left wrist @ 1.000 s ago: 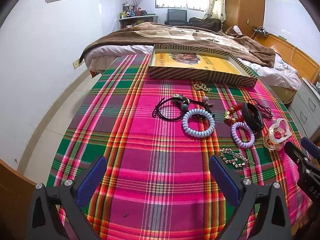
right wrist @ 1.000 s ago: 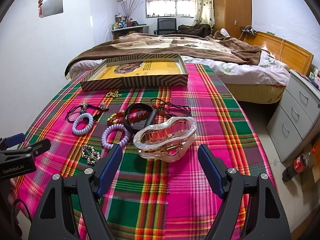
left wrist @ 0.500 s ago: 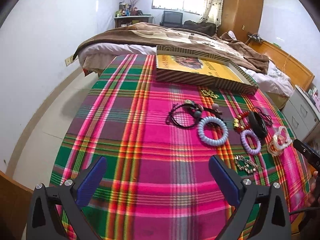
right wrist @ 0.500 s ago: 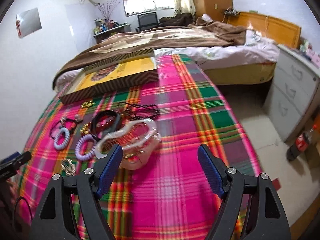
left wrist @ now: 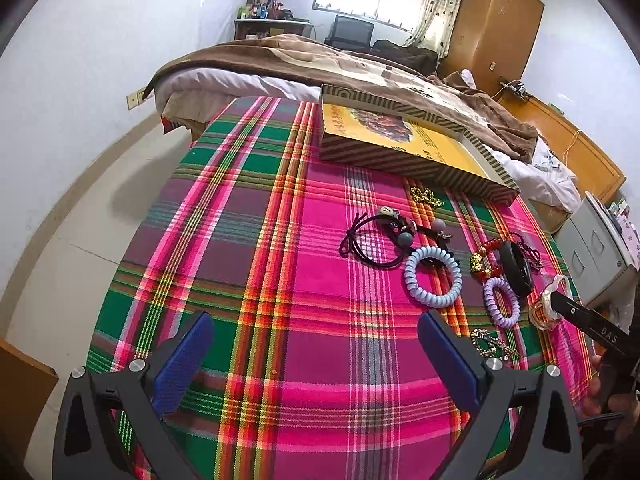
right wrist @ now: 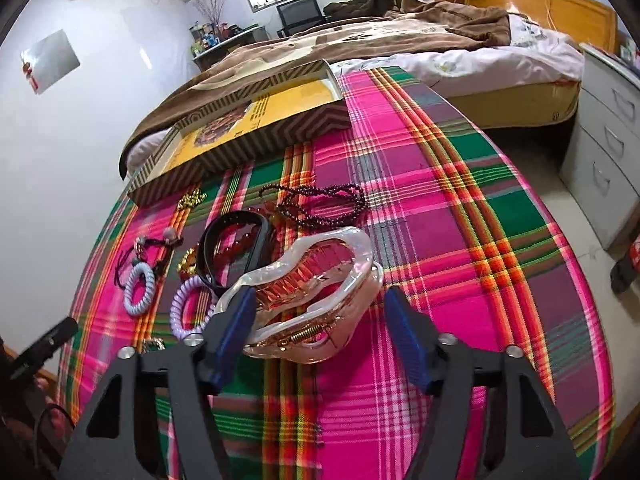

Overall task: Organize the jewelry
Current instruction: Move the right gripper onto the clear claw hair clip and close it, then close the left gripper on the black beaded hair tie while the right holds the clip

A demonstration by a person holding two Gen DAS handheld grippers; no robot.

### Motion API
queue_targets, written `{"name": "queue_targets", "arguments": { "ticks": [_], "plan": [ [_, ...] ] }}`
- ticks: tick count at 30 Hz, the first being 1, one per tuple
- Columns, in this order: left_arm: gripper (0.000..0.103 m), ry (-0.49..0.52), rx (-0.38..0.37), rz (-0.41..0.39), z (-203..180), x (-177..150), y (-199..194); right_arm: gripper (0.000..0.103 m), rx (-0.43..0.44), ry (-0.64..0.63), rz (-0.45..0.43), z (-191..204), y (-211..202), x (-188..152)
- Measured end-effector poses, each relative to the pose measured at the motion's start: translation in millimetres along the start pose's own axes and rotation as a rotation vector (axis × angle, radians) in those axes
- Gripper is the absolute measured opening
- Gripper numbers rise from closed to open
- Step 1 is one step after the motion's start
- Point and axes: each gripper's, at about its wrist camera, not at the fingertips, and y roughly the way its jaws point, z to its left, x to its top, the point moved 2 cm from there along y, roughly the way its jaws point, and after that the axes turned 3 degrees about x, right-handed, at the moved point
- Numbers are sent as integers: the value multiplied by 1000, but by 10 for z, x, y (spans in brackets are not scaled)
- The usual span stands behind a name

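Letters "DAS" legible on the right gripper (right wrist: 320, 328) arm seen from the left wrist view; its jaws, just narrowing, straddle the clear hair claw (right wrist: 308, 292) on the plaid cloth (right wrist: 460, 240) without pinching, while left gripper (left wrist: 316, 354) hovers spread, empty.

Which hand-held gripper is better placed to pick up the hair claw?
Right. The right hand-held gripper has been closing, its open jaws already straddling the hair claw. The left hand-held gripper hangs open over bare cloth, well aside of it.
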Motion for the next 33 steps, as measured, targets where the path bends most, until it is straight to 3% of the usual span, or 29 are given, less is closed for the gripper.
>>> {"name": "queue_targets", "arguments": {
  "ticks": [6,9,10,22,29,33],
  "plan": [
    [103,-8,-7,8,-5,11,43,45,21,12,-15,-16,-23,9],
    [103,-6,-5,11,-17,16,55,30,18,11,-25,-15,-36,27],
    [103,-5,-5,13,-23,27,62,14,36,19,-31,-27,-53,38],
    [103,63,12,20,-151,268,219,12,0,-30,-75,-115,-189,145],
    [102,46,42,30,-61,518,430,12,-8,-47,-90,-117,-248,208],
    [97,93,39,53,-168,568,549,12,-5,-61,-80,-83,-212,209]
  ]
}}
